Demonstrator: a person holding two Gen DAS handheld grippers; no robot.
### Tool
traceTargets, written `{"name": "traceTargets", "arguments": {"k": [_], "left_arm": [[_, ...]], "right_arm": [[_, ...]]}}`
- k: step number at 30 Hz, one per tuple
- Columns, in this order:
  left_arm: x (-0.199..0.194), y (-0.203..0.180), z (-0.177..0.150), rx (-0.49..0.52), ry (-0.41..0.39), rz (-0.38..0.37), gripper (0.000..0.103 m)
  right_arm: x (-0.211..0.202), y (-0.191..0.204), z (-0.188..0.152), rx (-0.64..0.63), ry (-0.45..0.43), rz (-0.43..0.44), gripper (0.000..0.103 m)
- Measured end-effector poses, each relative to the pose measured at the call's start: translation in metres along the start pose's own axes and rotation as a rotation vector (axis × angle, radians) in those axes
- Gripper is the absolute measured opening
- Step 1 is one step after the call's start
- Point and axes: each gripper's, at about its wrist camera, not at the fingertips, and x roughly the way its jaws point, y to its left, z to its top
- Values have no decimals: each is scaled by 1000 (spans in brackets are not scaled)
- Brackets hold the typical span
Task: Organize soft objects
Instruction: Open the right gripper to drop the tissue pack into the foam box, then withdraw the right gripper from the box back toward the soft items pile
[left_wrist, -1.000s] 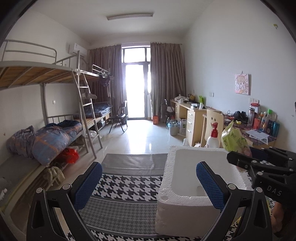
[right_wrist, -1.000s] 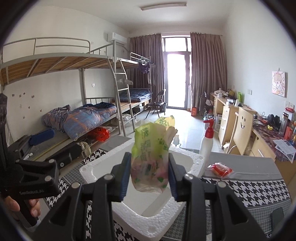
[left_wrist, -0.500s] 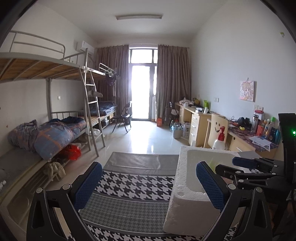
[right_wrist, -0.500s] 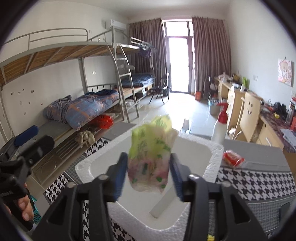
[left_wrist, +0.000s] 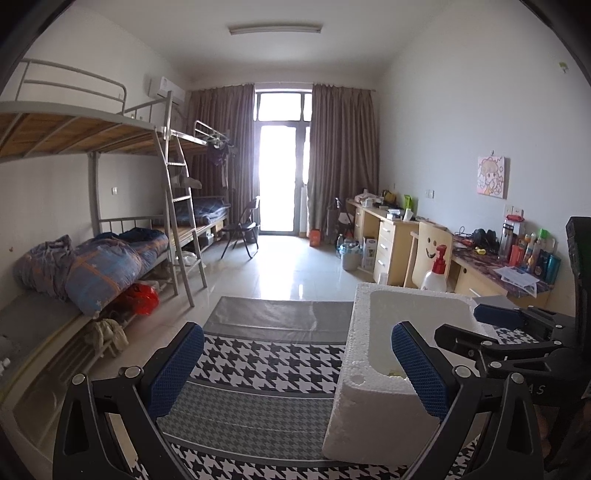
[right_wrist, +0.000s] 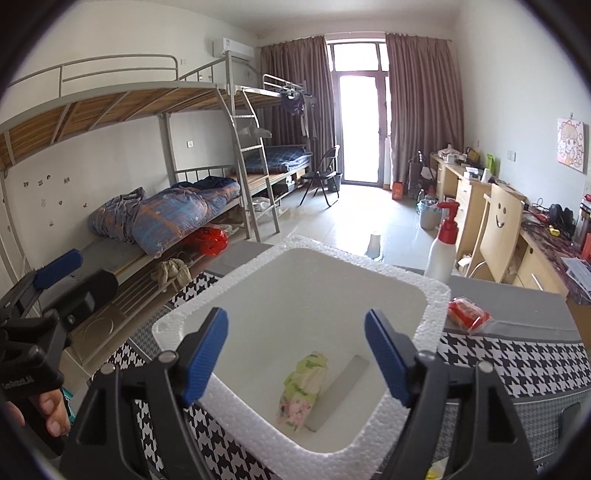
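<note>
Left wrist view: the left gripper (left_wrist: 295, 362) with its blue-padded black fingers is spread wide and holds nothing, hanging over the black-and-white houndstooth cloth (left_wrist: 266, 369) that covers the table; the white polystyrene foam box (left_wrist: 364, 410) stands on that cloth to the right, and the gripper's right finger overlaps its near wall in the picture; the right gripper (left_wrist: 476, 328) reaches in from the right edge above the box's far side; a white pump bottle with a red top (left_wrist: 436, 275) stands just behind the box

Right wrist view: the right gripper (right_wrist: 295, 356) is spread apart with nothing between its pads, poised above the open foam box (right_wrist: 432, 295); the soft green and pink flowered tissue packet (right_wrist: 303, 389) lies on the box's floor, near the front wall, beside a grey flat strip (right_wrist: 340, 391); a small red plastic-wrapped packet (right_wrist: 467, 315) lies on the cloth just outside the box's right rim; the pump bottle (right_wrist: 443, 247) stands behind that corner; the left gripper (right_wrist: 48, 291), held in a bare hand (right_wrist: 44, 410), sits at the left edge, well apart from the box
</note>
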Motion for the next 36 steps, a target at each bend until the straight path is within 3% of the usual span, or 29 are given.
{"name": "traceTargets", "arguments": {"k": [6, 36], "left_arm": [[-5, -4, 0, 3, -5, -7, 102], [-40, -42, -5, 34, -39, -118, 102]], "right_arm": [[-12, 0, -3, -13, -39, -21, 96], [-80, -10, -24, 17, -137, -79, 96]]}}
